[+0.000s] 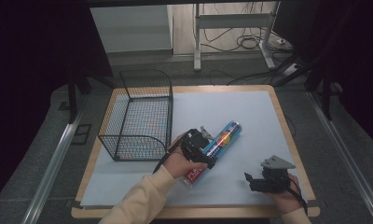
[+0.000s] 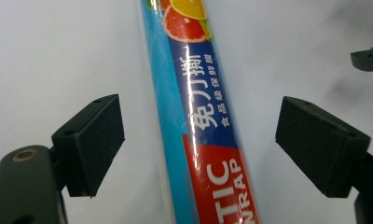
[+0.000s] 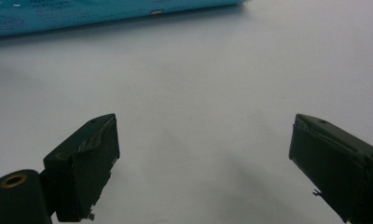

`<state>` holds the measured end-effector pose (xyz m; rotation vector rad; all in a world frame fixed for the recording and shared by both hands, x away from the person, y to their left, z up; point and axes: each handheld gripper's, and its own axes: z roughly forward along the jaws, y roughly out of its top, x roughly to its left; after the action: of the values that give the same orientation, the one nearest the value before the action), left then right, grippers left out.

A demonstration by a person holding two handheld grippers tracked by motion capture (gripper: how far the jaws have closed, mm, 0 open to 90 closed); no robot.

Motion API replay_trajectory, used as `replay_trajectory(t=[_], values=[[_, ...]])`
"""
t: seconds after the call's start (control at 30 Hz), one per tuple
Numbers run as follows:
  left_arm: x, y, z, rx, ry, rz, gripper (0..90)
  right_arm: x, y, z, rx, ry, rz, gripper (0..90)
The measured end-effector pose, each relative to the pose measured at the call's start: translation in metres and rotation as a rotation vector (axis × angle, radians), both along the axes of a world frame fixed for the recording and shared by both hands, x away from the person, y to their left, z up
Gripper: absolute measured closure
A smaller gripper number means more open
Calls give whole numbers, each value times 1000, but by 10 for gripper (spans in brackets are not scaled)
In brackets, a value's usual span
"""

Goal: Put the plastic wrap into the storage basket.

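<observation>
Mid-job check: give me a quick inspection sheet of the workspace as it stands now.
Surface: wooden table under a pale sheet.
Job's things: plastic wrap roll lying flat; wire basket at the sheet's left, contents unclear.
Clutter: nothing seen.
Grippers: left gripper open, straddling the roll, no contact; right gripper open over bare sheet.
Cables: one trails from the left gripper; more on the floor behind.
Surroundings: desk frame, dark edges.

1 plastic wrap roll (image 1: pixel 217 146), 1 wire basket (image 1: pixel 140 116), 2 grippers.
</observation>
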<state>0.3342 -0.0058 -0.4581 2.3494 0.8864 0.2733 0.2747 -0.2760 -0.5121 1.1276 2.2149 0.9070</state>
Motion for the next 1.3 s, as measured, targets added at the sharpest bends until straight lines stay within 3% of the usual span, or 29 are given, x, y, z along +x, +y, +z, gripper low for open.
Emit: replay_trajectory(t=[0.3,0.4,0.57,0.6,0.97,1.23,1.3], values=[[12,-16,-8,44,19,2,153,0,0,0,-2,-1,1,85],[19,-25,-10,85,33,-4,152,0,0,0,-2,-3,-2,85],[24,-34,-15,91,46,4,153,0,-1,0,-2,-5,-4,85],[26,-35,-16,119,47,-7,153,0,-1,0,-2,-4,-2,85],[40,-48,-28,189,85,18,165,0,-1,0,-5,-6,3,85],[50,-50,-37,227,141,29,210,1,-1,1,-2,-8,2,85],[51,-50,-38,220,167,31,226,1,-1,1,-3,-9,1,85]])
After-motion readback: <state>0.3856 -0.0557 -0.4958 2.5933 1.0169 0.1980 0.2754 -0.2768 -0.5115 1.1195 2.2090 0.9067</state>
